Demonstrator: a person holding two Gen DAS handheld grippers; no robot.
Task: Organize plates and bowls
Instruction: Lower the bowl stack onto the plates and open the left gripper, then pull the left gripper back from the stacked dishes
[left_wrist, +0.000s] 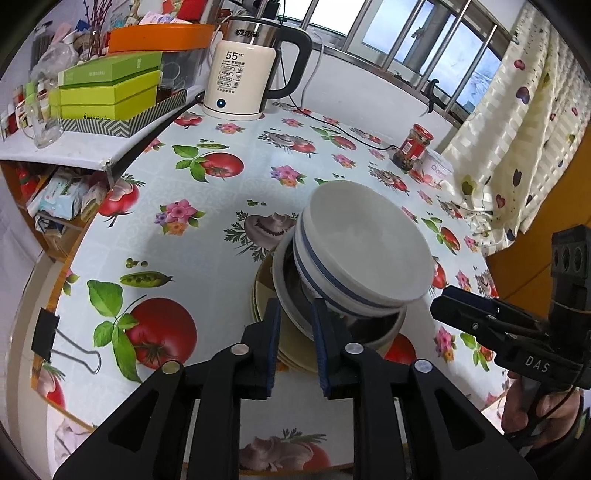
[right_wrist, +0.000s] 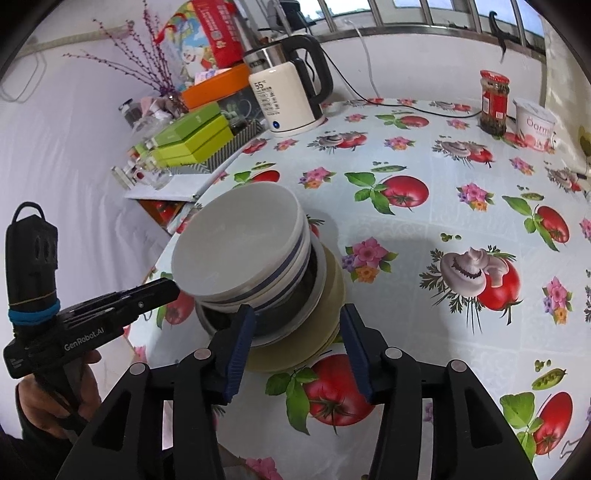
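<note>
On the vegetable-print tablecloth (left_wrist: 207, 254) stands one stack: beige plates (left_wrist: 295, 345) (right_wrist: 332, 291) at the bottom, a white bowl with a dark inside (left_wrist: 295, 284) (right_wrist: 280, 317) on them, and blue-striped white bowls (left_wrist: 369, 240) (right_wrist: 236, 240) leaning on top. My left gripper (left_wrist: 295, 302) is at the stack's near edge, pads slightly apart and gripping nothing. From the other side my right gripper (right_wrist: 298, 308) stands wide open before the plates, with nothing held. Each gripper shows side-on in the other's view, the right (left_wrist: 439, 301) and the left (right_wrist: 171, 288), close beside the stack.
A white kettle (left_wrist: 243, 74) (right_wrist: 284, 96) stands at the back with its cord across the cloth. A red-lidded jar (left_wrist: 413, 147) (right_wrist: 494, 103) and a yoghurt tub (left_wrist: 437, 170) (right_wrist: 535, 125) stand near the curtain (left_wrist: 517, 129). Green boxes (left_wrist: 107, 92) fill a side shelf. A binder clip (left_wrist: 46, 332) grips the table edge.
</note>
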